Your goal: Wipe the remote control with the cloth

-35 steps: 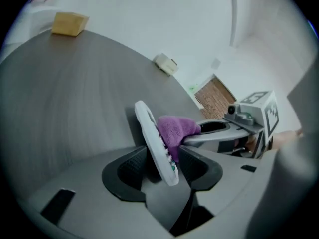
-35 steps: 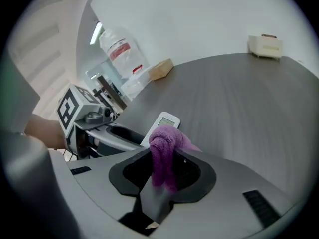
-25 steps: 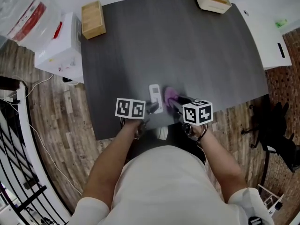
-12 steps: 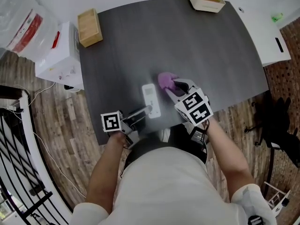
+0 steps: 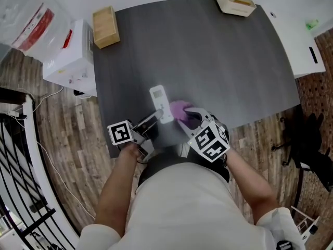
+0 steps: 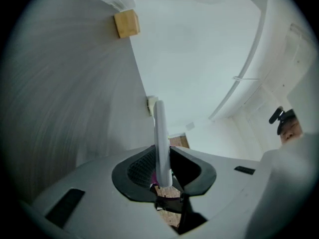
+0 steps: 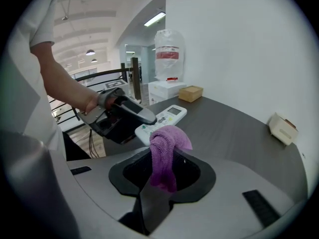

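Observation:
The white remote control (image 5: pixel 161 103) is lifted over the near edge of the dark grey table (image 5: pixel 208 56), tilted. My left gripper (image 5: pixel 154 120) has just been closing its jaws and is shut on the remote's near end. In the left gripper view the remote (image 6: pixel 160 133) stands edge-on between the pads. My right gripper (image 5: pixel 188 120) is shut on a bunched purple cloth (image 5: pixel 179 110), which touches the remote's right side. From the right gripper view, the cloth (image 7: pixel 165 153) sticks up from the jaws, with the remote (image 7: pixel 163 119) and the left gripper (image 7: pixel 122 114) just beyond.
A wooden box (image 5: pixel 105 26) sits at the table's far left corner and a beige tray (image 5: pixel 236 1) at the far edge. A white cabinet (image 5: pixel 70 56) with a plastic bag (image 5: pixel 28 14) stands left; a white table (image 5: pixel 296 40) stands right.
The remote lay flat on the table; the left gripper now holds its near end, raised and shifted left. The right gripper rolled and brought the cloth against the remote.

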Tool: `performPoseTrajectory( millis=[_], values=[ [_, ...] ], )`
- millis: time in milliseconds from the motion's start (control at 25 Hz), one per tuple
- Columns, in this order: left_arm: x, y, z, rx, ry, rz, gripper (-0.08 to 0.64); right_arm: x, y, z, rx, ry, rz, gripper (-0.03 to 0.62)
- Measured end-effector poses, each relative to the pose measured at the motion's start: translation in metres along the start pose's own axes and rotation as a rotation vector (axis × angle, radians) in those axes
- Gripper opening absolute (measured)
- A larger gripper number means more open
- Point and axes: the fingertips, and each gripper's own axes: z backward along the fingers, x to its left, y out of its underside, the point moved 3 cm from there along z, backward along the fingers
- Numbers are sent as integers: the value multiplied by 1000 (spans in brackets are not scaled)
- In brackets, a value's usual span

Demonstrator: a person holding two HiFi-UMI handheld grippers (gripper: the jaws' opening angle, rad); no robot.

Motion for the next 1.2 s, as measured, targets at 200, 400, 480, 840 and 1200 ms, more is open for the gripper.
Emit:
performPoseTrajectory(
  millis=[200,400,480,840,1200],
  values=[
    [18,-1,4,-6,-116,-50,91,55,23,4,63,-153,62,110],
    [30,5,2,126,-300,-268,91,35,28,11,73,-91,25,110],
    [39,10,5,298,-506,-551,91,5,19,14,76,14,12,110],
    [41,37,-19,672,-842,-1412,91,-22,6,-52,241,134,256,110],
    [65,42,5,610,-819,-1465,199,-24,13,-59,268,110,185,110]
  ],
)
